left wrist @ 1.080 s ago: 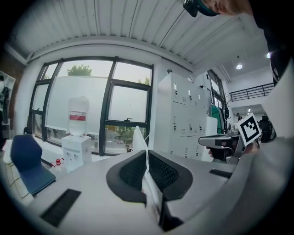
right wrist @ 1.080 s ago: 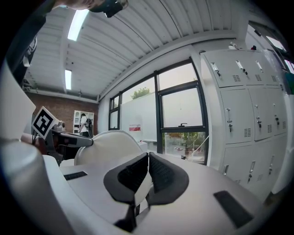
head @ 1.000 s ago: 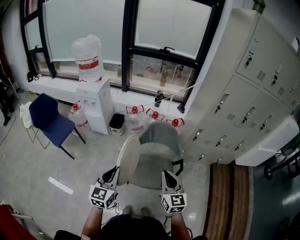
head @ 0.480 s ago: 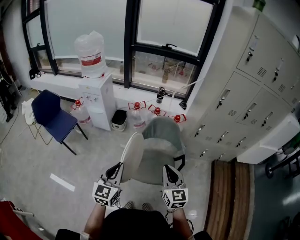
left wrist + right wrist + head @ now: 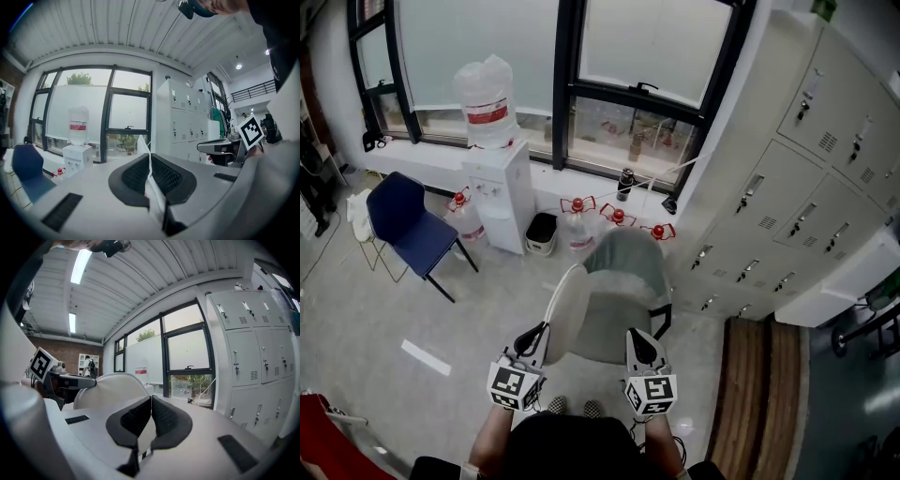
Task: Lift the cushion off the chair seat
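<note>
A thin white cushion stands on edge over the left side of the grey chair. My left gripper is shut on its near edge. In the left gripper view the jaws pinch the cushion, which is seen edge-on and rises between them. My right gripper hovers over the seat's front right. Its jaws are shut, with nothing seen between the tips. In the right gripper view the cushion shows as a white rounded slab at the left, beside the left gripper.
A blue chair stands at the left. A water dispenser, a small bin and red-capped water bottles line the window wall behind the grey chair. Grey lockers fill the right side, with a wooden step below them.
The left gripper has drifted a little with the cushion, which stays up on edge. The head view has shifted slightly. The right gripper has kept still.
</note>
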`<state>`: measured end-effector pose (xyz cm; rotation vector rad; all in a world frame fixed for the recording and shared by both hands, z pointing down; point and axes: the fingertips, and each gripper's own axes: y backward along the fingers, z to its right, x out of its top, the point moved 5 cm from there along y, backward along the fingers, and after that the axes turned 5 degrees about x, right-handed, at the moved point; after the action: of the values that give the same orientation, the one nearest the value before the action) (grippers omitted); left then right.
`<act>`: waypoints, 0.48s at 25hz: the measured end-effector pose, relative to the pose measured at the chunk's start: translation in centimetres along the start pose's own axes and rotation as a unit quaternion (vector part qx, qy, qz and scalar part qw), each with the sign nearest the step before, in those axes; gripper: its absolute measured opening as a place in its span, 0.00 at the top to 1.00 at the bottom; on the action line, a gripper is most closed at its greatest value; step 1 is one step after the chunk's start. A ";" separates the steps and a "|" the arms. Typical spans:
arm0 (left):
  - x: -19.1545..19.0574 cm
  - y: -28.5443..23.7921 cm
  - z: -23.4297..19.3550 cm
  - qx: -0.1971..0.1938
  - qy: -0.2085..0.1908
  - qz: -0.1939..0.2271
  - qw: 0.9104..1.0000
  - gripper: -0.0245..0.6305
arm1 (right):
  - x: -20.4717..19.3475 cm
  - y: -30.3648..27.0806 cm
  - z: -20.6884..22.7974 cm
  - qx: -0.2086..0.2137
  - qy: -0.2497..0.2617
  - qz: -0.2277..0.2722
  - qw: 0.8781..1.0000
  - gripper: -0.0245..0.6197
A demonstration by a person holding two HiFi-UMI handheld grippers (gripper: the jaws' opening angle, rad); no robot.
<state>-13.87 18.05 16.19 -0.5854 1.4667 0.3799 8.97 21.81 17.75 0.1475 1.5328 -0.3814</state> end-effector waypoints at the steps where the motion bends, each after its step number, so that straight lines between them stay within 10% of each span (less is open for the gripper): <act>1: 0.1 0.0 0.0 0.000 -0.001 -0.001 1.000 0.92 | 0.0 0.1 0.0 0.000 -0.001 0.000 1.000 0.92; 12: -0.3 0.4 0.2 -0.002 -0.001 -0.004 1.000 0.93 | -0.2 0.4 -0.3 0.001 -0.005 0.003 1.000 0.92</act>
<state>-13.92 18.55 16.43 -0.5951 1.4612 0.3772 8.82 22.33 17.86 0.1509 1.5216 -0.3778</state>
